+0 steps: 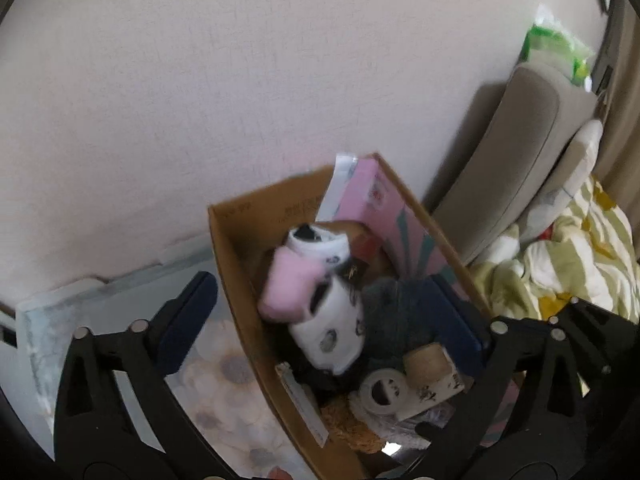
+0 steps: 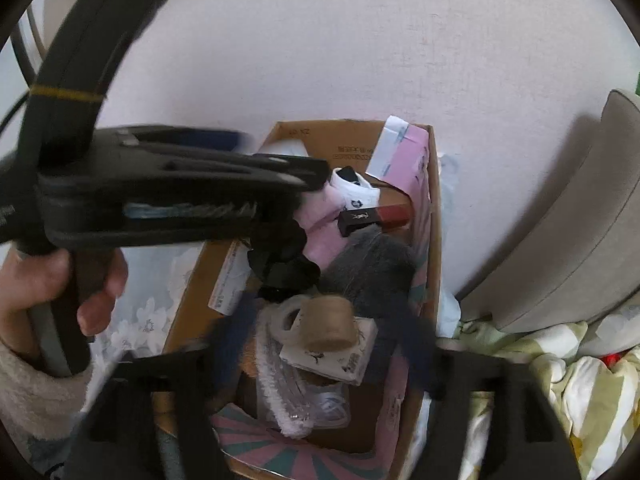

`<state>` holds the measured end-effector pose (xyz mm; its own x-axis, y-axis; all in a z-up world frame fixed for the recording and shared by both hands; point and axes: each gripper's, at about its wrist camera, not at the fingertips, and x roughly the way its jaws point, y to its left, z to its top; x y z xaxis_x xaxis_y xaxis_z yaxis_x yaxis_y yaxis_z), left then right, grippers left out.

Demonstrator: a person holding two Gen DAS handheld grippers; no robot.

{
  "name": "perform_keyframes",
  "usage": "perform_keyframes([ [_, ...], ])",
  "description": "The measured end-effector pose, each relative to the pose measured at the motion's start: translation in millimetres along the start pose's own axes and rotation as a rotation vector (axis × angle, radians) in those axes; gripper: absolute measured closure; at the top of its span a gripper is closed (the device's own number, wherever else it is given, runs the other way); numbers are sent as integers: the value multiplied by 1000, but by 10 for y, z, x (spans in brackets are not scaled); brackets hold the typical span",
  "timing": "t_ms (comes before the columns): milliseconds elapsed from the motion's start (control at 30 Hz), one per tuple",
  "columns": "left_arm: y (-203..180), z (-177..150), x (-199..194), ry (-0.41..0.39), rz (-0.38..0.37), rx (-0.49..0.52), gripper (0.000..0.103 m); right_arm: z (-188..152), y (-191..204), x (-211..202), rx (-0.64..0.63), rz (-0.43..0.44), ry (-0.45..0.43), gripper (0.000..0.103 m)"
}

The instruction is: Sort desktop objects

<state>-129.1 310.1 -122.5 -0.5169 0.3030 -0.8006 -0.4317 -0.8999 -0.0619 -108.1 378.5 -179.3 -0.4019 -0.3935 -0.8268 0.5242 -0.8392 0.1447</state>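
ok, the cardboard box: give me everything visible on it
The cardboard box is plain brown corrugated card, open-topped, with dark print on one inner wall. It stands against the pale wall, beside a flower-patterned surface, and looks tilted in the left wrist view, though the lens may cause that. It is crammed: a pink flat package upright along one side, pink-and-white socks, a grey furry item, a twine spool, a tape roll and a dark red lipstick box. Neither tool touches it.

cardboard box on floral tabletop
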Motion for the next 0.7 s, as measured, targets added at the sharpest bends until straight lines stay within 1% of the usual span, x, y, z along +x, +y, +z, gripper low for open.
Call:
perform_keyframes([
  [67,20,21,-43,-15,-15,1,0,-10,24,-14,2,-12,-10,25],
  [133,34,35,-75,-25,-6,14,0,-16,50,-24,10,-21,-9,25],
  [233,85,34,-85,-17,-29,8,0,-26,114,-21,29,-36,-5,22],
  [300,124,24,-93,-1,-61,0,0,-48,182,-3,39,-51,-2,15],
  [333,139,19,-92,7,-70,-1,0,-64,211,-4,44,-60,-1,14],
  [400,148,3,-106,23,-70,8,0,-104,261,6,63,-75,-2,7],
  [433,152,-1,-129,24,-65,14,0,-112,274,-2,70,-76,-2,6],
  [467,155,-9,-145,22,-65,19,0,-124,300,-4,75,-79,-2,2],
  [600,175,-53,-257,18,-93,42,0,-140,393,-8,73,-131,11,1],
  [700,236,-92,-363,6,-92,59,0,-142,427,-15,84,-155,9,1],
])
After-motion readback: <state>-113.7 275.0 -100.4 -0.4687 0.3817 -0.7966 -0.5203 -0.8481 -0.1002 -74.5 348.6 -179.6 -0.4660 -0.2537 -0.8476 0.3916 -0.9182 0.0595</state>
